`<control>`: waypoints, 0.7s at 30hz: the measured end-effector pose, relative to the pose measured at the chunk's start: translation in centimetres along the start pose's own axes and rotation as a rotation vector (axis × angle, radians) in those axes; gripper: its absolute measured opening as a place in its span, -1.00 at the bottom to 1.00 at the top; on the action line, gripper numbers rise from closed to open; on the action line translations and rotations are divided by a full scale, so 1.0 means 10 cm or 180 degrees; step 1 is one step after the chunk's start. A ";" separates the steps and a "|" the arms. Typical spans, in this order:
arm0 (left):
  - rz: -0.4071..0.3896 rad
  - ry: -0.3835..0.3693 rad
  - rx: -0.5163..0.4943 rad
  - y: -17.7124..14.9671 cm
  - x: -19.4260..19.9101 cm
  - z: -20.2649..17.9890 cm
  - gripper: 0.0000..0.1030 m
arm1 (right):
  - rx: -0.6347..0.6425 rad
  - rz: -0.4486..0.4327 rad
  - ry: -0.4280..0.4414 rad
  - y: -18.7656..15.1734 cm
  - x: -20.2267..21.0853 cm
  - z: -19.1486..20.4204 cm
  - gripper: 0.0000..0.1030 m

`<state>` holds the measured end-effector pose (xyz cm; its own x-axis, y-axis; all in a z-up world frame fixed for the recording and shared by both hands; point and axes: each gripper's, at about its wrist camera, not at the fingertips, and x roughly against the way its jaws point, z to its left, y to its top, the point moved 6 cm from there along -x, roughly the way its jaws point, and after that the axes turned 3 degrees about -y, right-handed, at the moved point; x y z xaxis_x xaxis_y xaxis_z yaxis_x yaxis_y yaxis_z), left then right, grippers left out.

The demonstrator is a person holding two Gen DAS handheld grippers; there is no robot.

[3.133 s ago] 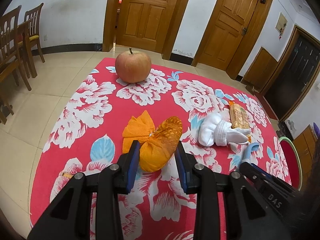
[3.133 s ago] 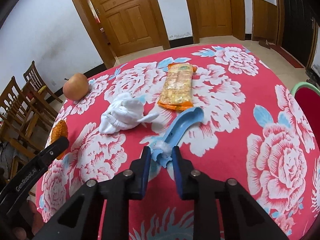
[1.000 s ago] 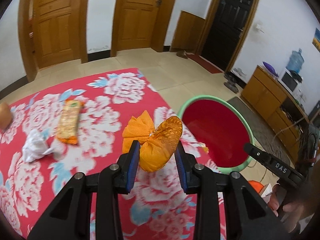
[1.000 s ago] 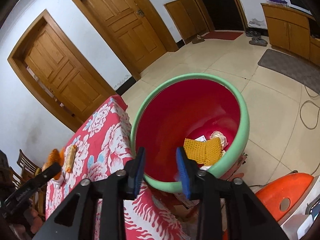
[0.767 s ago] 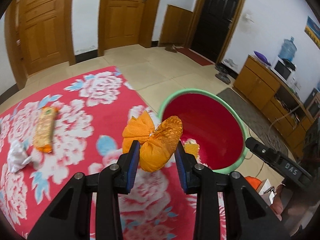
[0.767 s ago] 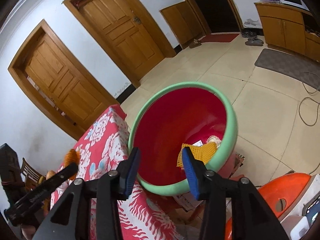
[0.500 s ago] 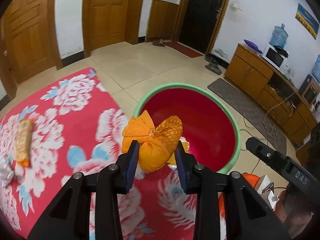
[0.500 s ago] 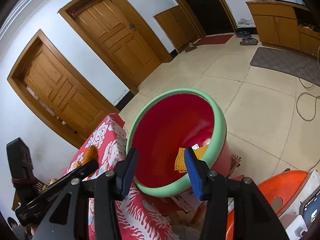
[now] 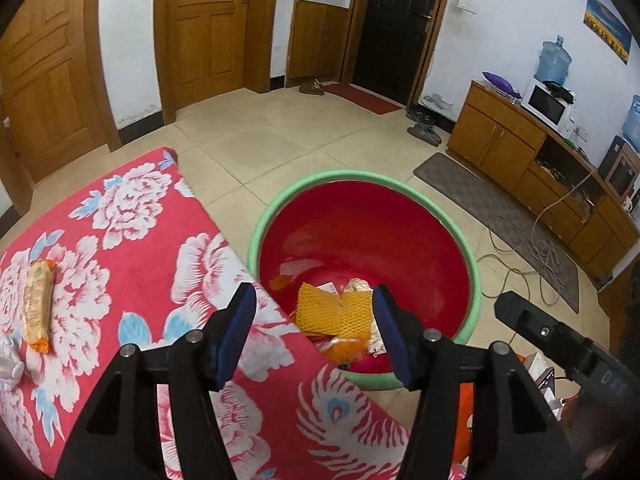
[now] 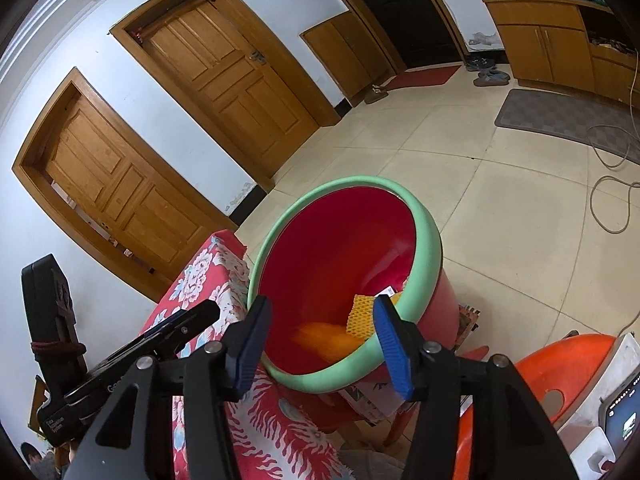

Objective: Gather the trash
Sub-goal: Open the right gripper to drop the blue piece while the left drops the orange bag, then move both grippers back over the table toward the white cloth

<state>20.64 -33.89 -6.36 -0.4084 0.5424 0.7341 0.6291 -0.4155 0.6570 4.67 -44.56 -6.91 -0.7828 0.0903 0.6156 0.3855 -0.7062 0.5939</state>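
Note:
A red bin with a green rim stands on the floor beside the table; it also shows in the right wrist view. My left gripper is open and empty above the bin's near edge. The orange peel lies in the bin, blurred in the right wrist view, next to a yellow foam net. My right gripper is open and empty over the bin's near rim. A snack wrapper and a white tissue lie on the table.
The table has a red floral cloth. An orange plastic stool stands right of the bin. Cables and a mat lie on the tiled floor. Wooden cabinets line the right wall.
My left gripper swung from the table to over the bin, opened wide and let go of the orange peel, which now lies in the bin. My right gripper opened wider.

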 end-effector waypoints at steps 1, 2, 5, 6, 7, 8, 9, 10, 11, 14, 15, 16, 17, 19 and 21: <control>-0.0009 0.0016 0.0032 -0.01 0.02 0.03 0.17 | 0.0005 0.0011 0.0019 0.00 0.01 0.01 0.15; -0.0015 0.0028 0.0062 -0.01 0.04 0.07 0.17 | 0.0026 0.0027 0.0045 -0.02 0.01 0.03 0.19; -0.0034 0.0076 0.0131 -0.04 0.11 0.16 0.17 | 0.0092 0.0039 0.0076 -0.03 0.03 0.10 0.22; -0.0037 0.0111 0.0156 -0.05 0.15 0.20 0.17 | 0.0115 0.0040 0.0089 -0.04 0.04 0.13 0.23; -0.0037 0.0142 0.0174 -0.07 0.17 0.24 0.17 | 0.0132 0.0040 0.0100 -0.05 0.06 0.16 0.26; -0.0041 0.0182 0.0199 -0.08 0.21 0.29 0.17 | 0.0154 0.0040 0.0115 -0.06 0.07 0.19 0.28; -0.0050 0.0214 0.0218 -0.10 0.25 0.34 0.17 | 0.0176 0.0041 0.0133 -0.05 0.09 0.23 0.29; -0.0058 0.0238 0.0232 -0.12 0.27 0.37 0.17 | 0.0200 0.0041 0.0153 -0.07 0.10 0.26 0.31; -0.0075 0.0279 0.0258 -0.14 0.33 0.43 0.17 | 0.0215 0.0042 0.0168 -0.07 0.12 0.28 0.34; -0.0120 0.0366 0.0319 -0.18 0.45 0.57 0.17 | 0.0292 0.0058 0.0240 -0.11 0.15 0.38 0.38; -0.0141 0.0405 0.0352 -0.20 0.51 0.64 0.17 | 0.0311 0.0064 0.0247 -0.12 0.16 0.41 0.38; -0.0155 0.0424 0.0369 -0.21 0.55 0.68 0.17 | 0.0330 0.0068 0.0253 -0.13 0.17 0.44 0.39; -0.0171 0.0452 0.0388 -0.22 0.59 0.74 0.17 | 0.0346 0.0072 0.0257 -0.14 0.18 0.47 0.40; -0.0194 0.0532 0.0425 -0.24 0.68 0.87 0.17 | 0.0378 0.0078 0.0270 -0.17 0.19 0.52 0.40; -0.0224 0.0609 0.0478 -0.27 0.77 1.01 0.17 | 0.0406 0.0082 0.0273 -0.18 0.20 0.57 0.40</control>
<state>22.48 -21.21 -4.24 -0.5634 0.4122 0.7160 0.6800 -0.2609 0.6852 5.18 -39.09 -3.78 -0.8086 0.0093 0.5882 0.4606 -0.6120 0.6429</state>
